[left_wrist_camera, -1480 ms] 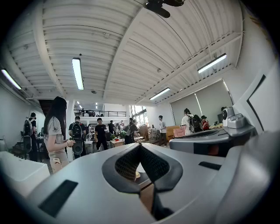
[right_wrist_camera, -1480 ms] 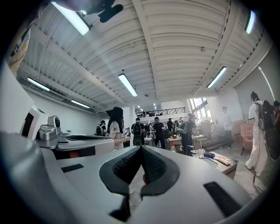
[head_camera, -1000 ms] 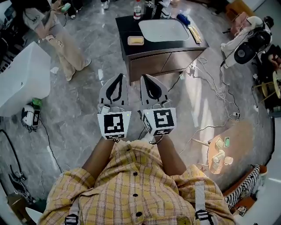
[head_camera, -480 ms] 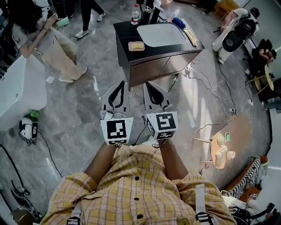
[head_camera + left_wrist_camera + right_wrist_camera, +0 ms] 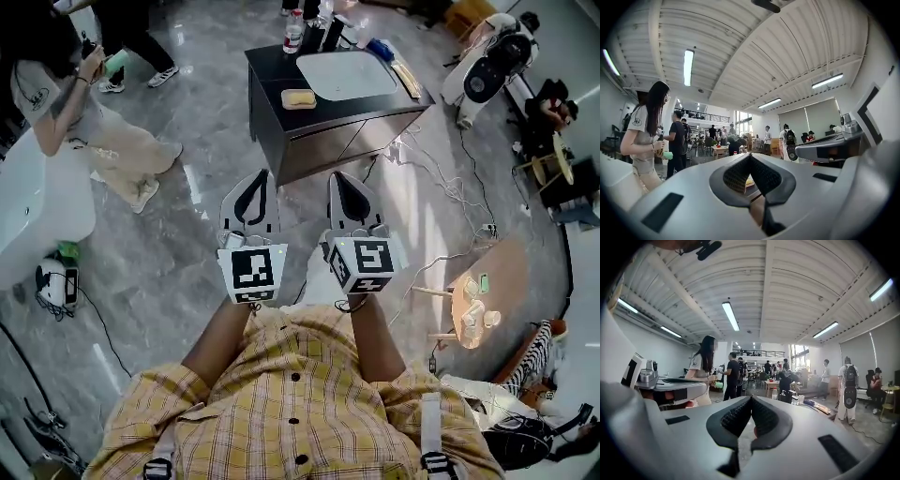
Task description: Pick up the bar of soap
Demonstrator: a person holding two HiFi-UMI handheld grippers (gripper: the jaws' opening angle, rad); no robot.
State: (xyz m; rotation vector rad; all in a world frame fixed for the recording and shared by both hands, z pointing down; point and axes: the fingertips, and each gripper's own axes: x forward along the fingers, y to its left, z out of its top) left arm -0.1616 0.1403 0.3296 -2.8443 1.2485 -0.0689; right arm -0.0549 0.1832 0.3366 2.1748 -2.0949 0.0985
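The yellow bar of soap [image 5: 298, 97] lies in a small dish on the dark cabinet top [image 5: 272, 84], left of a white basin [image 5: 345, 73], far ahead of both grippers. My left gripper [image 5: 254, 178] and right gripper [image 5: 339, 178] are held side by side at chest height over the floor, well short of the cabinet. Both are shut with nothing in them. In the left gripper view the jaw tips [image 5: 750, 156] meet, and a sliver of yellow shows below them. In the right gripper view the jaws [image 5: 751, 398] are likewise closed and empty.
A person [image 5: 75, 112] stands at the left by a white tub [image 5: 37, 206]. Cables [image 5: 450, 187] trail over the marble floor right of the cabinet. A round wooden side table [image 5: 478, 305] stands at the right. Bottles [image 5: 293, 33] sit at the cabinet's back edge.
The right gripper has drifted a little right, widening the gap between the two. The view has shifted slightly, and the person at the left has moved. Both jaws stay shut.
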